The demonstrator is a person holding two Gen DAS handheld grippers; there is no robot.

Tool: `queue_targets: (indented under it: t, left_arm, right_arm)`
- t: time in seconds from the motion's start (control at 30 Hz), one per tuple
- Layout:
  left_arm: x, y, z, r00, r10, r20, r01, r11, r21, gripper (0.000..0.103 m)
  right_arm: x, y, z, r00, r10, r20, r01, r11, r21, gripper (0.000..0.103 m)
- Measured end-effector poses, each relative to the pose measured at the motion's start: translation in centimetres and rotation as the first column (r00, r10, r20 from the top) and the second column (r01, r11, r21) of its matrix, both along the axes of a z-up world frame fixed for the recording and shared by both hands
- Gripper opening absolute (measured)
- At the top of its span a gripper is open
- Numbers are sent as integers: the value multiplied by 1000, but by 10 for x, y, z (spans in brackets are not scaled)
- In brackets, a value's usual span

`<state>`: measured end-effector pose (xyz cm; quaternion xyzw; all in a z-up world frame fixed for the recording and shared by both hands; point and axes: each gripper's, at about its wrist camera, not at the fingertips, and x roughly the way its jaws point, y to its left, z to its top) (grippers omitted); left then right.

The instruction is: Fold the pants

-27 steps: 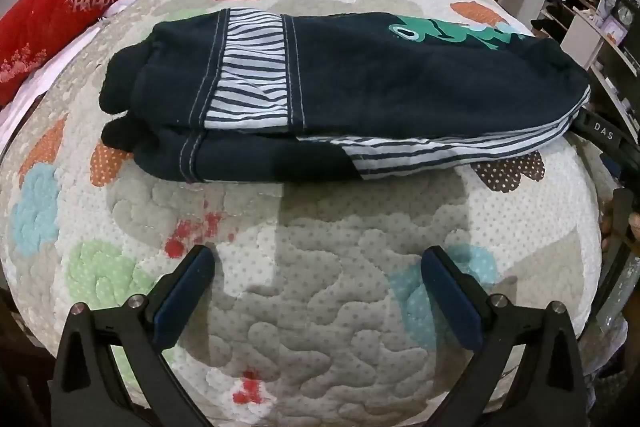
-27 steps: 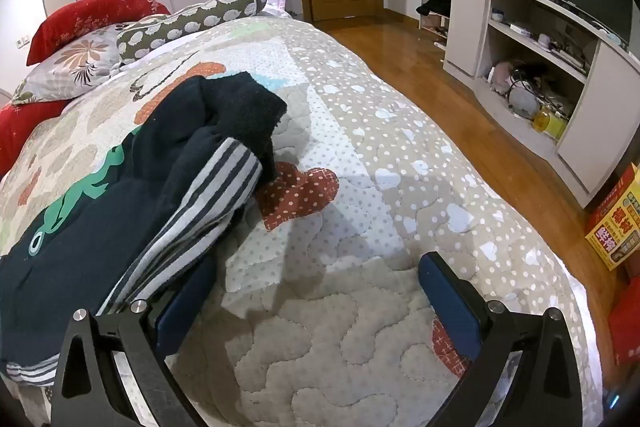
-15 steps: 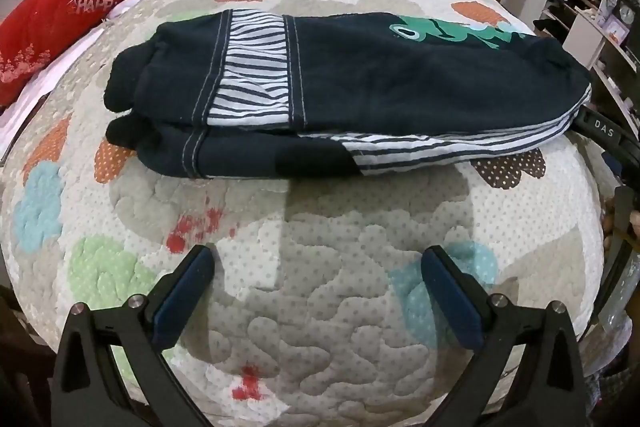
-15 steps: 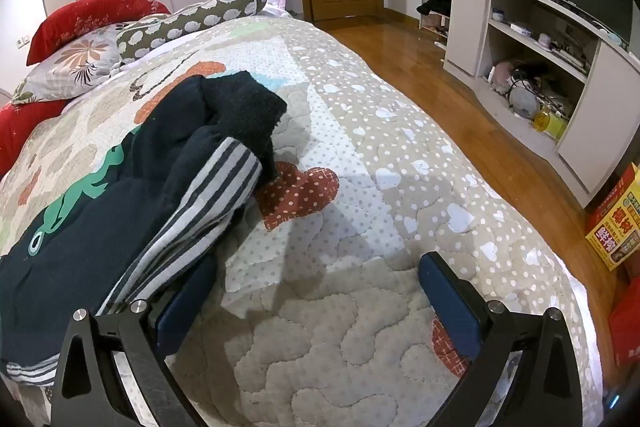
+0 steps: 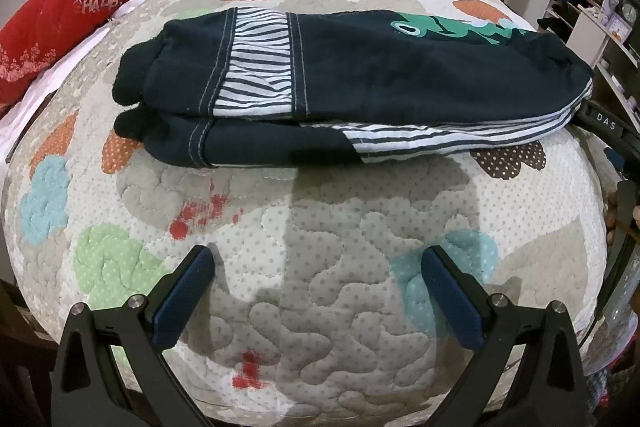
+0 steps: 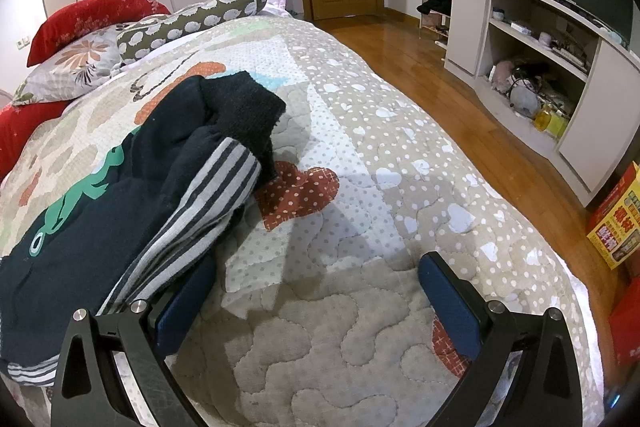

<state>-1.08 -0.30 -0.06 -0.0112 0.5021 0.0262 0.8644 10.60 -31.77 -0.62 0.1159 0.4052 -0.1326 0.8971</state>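
Nothing has shifted: your left gripper (image 5: pixel 318 279) and right gripper (image 6: pixel 316 281) hover with fingers wide, navy pants (image 5: pixel 352 83) lengthwise-folded at twelve o'clock on the bed (image 5: pixel 320 307), awaiting cuffs-to-waistband fold.

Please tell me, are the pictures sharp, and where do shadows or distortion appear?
Left wrist view: sharp, the quilt bulges from fisheye, a soft grey shadow lies before the pants. Right wrist view: sharp, the floor shows glare, the shelf unit curves.
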Motion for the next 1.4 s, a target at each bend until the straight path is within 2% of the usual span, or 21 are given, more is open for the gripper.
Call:
queue_targets:
  t: [0.2,0.33,0.4,0.53,0.63,0.7,0.77,0.83,0.9,1.0,1.07,1.1,1.17,1.3,1.33,1.37,1.4]
  left_arm:
    - [-3,1,-2,1000,6,23,-6,1000,-5,103]
    - [-3,0,-1,1000,5,21,-5,1000,0,103]
    - [-1,0,-1,1000,-4,16,4,1000,5,103]
    - [1,2,0,999,-34,8,34,999,-7,103]
    - [-5,9,7,999,-32,15,33,997,-65,101]
    - [-12,16,19,998,-43,37,48,989,-143,91]
    - [-20,25,34,994,-53,92,71,976,-206,90]
    - [-24,36,49,988,-44,148,78,970,-230,90]
    - [-18,57,61,985,-3,175,50,962,-269,90]
    - [5,98,67,987,79,140,-22,931,-364,90]
    - [28,120,66,985,143,101,-93,917,-389,90]
    - [39,129,64,983,154,101,-102,912,-396,90]
    - [65,141,54,984,159,76,-121,921,-370,90]
    - [102,149,22,990,137,-43,-143,912,-385,90]
    - [105,145,21,991,128,-41,-134,915,-380,87]
    - [108,137,24,994,110,-26,-112,928,-354,70]
    - [110,131,25,995,94,-25,-97,940,-327,45]
  right_arm:
    - [-3,-4,-1,999,44,7,-44,999,20,103]
    - [-9,-15,1,994,105,34,-108,990,91,103]
    - [-8,-14,1,987,159,2,-159,985,73,103]
    - [-8,-5,1,983,178,-34,-177,984,32,103]
    - [-7,-1,0,984,171,-41,-171,985,12,103]
    - [-6,-1,0,985,168,-45,-168,986,2,103]
    - [-6,1,0,985,166,-51,-167,986,-9,103]
    - [-7,0,-1,985,165,-49,-166,986,-11,103]
    - [-7,0,0,985,166,-46,-167,986,-8,103]
    - [-7,1,1,986,164,-38,-165,986,-12,103]
    - [-9,1,1,986,163,-33,-163,987,-10,103]
    - [-9,1,1,986,163,-31,-163,987,-9,103]
    - [-10,0,1,986,164,-28,-164,986,-4,103]
    - [-13,-3,1,986,165,-17,-165,986,6,103]
    - [-13,-3,1,986,164,-14,-164,986,7,103]
    - [-14,-3,1,986,164,-12,-164,986,8,103]
    - [-14,-3,1,986,164,-12,-164,986,7,103]
